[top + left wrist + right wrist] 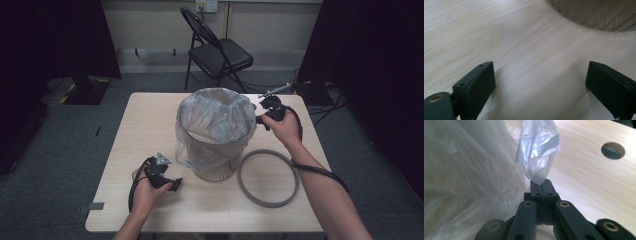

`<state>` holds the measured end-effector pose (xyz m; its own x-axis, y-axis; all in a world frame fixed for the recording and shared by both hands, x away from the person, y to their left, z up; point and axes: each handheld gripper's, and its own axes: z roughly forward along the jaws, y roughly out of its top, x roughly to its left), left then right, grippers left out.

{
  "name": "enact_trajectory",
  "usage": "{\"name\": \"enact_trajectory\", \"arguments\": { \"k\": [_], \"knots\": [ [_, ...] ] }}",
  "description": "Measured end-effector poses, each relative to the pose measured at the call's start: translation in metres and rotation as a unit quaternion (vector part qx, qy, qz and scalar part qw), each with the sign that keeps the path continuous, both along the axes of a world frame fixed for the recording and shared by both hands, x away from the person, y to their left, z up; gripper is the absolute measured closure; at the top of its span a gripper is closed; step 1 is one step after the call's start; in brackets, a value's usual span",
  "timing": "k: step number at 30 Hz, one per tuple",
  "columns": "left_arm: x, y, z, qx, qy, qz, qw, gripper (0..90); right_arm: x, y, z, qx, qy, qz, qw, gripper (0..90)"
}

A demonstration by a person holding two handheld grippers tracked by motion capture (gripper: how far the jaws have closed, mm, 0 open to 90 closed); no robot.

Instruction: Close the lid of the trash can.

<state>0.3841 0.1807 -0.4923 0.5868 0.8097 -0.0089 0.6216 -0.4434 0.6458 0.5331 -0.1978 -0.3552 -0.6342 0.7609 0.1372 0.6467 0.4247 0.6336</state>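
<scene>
Inside the bin (216, 167), a plastic liner (215, 117) drapes its rim.

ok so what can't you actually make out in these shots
- Inside of the bin: in the high view the plastic bag stretched over its rim hides any contents.
- Bin in the left gripper view: cut off by the top edge, leaving just a ribbed base.
- Grey ring: too small in the high view to tell its material.
- Right tongs: shut on a bag fold; how much film sits between the jaws is hidden.
</scene>
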Motion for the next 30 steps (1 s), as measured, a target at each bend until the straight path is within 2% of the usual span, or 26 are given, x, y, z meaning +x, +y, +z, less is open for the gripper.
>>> {"name": "enact_trajectory", "arguments": {
  "k": [3, 6, 8, 9, 10, 12, 13, 18, 21, 25, 28, 30],
  "knots": [
    [-0.001, -0.001, -0.001, -0.001, -0.003, 0.001, 1.0000, 7.0, 0.012, 0.011, -0.002, 0.003, -0.002, 0.000, 1.0000, 89.9],
    [-0.001, 0.000, -0.001, 0.000, -0.003, -0.001, 1.0000, 6.8, 0.016, 0.018, -0.006, 0.005, 0.003, 0.002, 1.0000, 80.6],
    [-0.001, 0.000, -0.001, 0.000, -0.004, 0.000, 1.0000, 6.7, 0.013, 0.019, -0.006, 0.000, 0.002, 0.005, 1.0000, 68.1],
    [-0.001, 0.000, -0.001, 0.000, -0.004, 0.000, 1.0000, 6.6, 0.012, 0.017, -0.005, 0.002, 0.000, -0.001, 1.0000, 57.7],
    [-0.001, 0.000, -0.001, 0.000, -0.004, 0.000, 1.0000, 6.5, 0.010, 0.014, -0.004, 0.010, 0.003, -0.003, 0.9999, 52.7],
    [-0.001, -0.001, -0.001, 0.001, -0.004, 0.000, 1.0000, 6.2, 0.006, 0.006, 0.001, 0.009, -0.010, -0.011, 0.9998, 37.7],
    [-0.001, -0.001, -0.001, 0.000, -0.004, 0.000, 1.0000, 5.6, 0.004, 0.002, 0.003, 0.014, -0.016, -0.010, 0.9997, 34.0],
    [0.001, -0.004, -0.003, -0.001, -0.006, 0.004, 1.0000, 1.5, -0.011, -0.015, 0.017, 0.023, -0.018, -0.014, 0.9995, 27.9],
    [0.002, -0.005, -0.004, -0.001, -0.009, -0.001, 1.0000, 0.0, -0.018, -0.022, 0.022, 0.021, -0.019, -0.011, 0.9995, 23.9],
    [0.000, -0.005, -0.005, -0.011, -0.015, 0.004, 0.9998, 0.0, -0.024, -0.026, 0.027, 0.018, -0.022, -0.005, 0.9996, 19.5],
    [-0.001, -0.004, -0.007, -0.013, -0.022, 0.003, 0.9997, 0.0, -0.028, -0.027, 0.032, 0.021, -0.012, 0.000, 0.9997, 16.4],
    [-0.001, -0.003, -0.007, -0.015, -0.024, 0.002, 0.9996, 0.0, -0.031, -0.027, 0.036, 0.015, -0.020, 0.009, 0.9997, 16.3]
  ]
}}
